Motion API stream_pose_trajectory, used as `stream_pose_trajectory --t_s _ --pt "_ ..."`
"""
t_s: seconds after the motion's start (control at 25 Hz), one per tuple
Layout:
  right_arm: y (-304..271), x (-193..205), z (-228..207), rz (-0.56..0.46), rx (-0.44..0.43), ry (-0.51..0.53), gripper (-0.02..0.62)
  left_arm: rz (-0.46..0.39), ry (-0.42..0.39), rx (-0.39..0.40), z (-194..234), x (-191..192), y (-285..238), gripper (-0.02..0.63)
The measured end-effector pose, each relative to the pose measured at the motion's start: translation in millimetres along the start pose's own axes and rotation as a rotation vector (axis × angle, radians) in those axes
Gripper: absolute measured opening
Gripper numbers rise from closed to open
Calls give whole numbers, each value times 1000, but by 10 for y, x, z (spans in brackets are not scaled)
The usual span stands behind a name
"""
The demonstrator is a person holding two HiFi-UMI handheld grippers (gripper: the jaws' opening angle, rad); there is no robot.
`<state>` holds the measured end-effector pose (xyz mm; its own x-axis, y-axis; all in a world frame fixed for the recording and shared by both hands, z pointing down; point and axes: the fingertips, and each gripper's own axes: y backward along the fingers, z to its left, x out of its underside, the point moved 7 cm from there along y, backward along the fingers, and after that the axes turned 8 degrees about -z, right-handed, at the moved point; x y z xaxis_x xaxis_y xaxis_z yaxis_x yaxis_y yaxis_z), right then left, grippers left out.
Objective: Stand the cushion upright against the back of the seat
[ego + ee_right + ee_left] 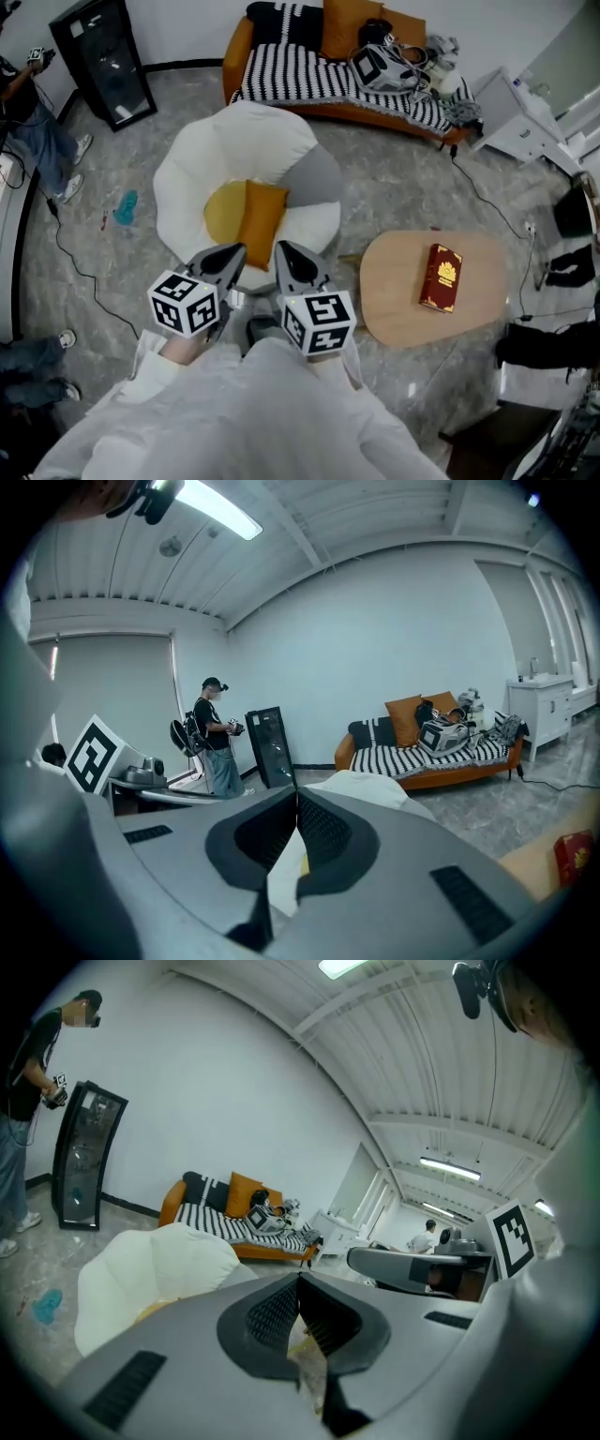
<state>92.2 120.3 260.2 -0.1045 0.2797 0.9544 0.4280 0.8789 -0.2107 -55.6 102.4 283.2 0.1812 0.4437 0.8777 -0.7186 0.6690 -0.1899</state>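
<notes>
While both grippers sit low in the middle of the head view, the cushion (261,223) lies flat on the seat (183,192) just above them in the frame. It is orange, with its long side running up and down the picture, and it partly covers a yellow patch (221,211) of the seat. The left gripper (234,253) has its jaws pressed together on nothing, and so does the right gripper (286,249). Neither touches the cushion. The back (239,131) is the white puffy lobe higher in the frame.

The cushion looks soft, light and plump, so it should lift with little effort, but it will likely sag and fold if pinched in the middle. Its cloth cover should give the pads good friction. The best hold is probably along one short edge, each gripper biting a corner or the seam, so that the edge stays straight as it is tipped up. As the seat is soft too, the cushion may slump unless it is leaned well into the back.
</notes>
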Motion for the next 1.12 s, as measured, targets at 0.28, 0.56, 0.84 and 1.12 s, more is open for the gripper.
stream_pose_trajectory --t_s 0.28,0.56,0.84,1.12 --pt "-502 -327 -436 -4 -51 32 12 -38 -14 -24 139 -351 -566 6" --pt "-754 -419 -702 3 -88 23 12 -46 -11 -54 232 -473 -908 6" --pt "-880 -354 -807 23 -89 13 12 -37 -4 -70 309 -442 -1018 6" --pt "-946 -370 -896 18 -68 -7 12 -24 4 -73 417 -462 -1082 6"
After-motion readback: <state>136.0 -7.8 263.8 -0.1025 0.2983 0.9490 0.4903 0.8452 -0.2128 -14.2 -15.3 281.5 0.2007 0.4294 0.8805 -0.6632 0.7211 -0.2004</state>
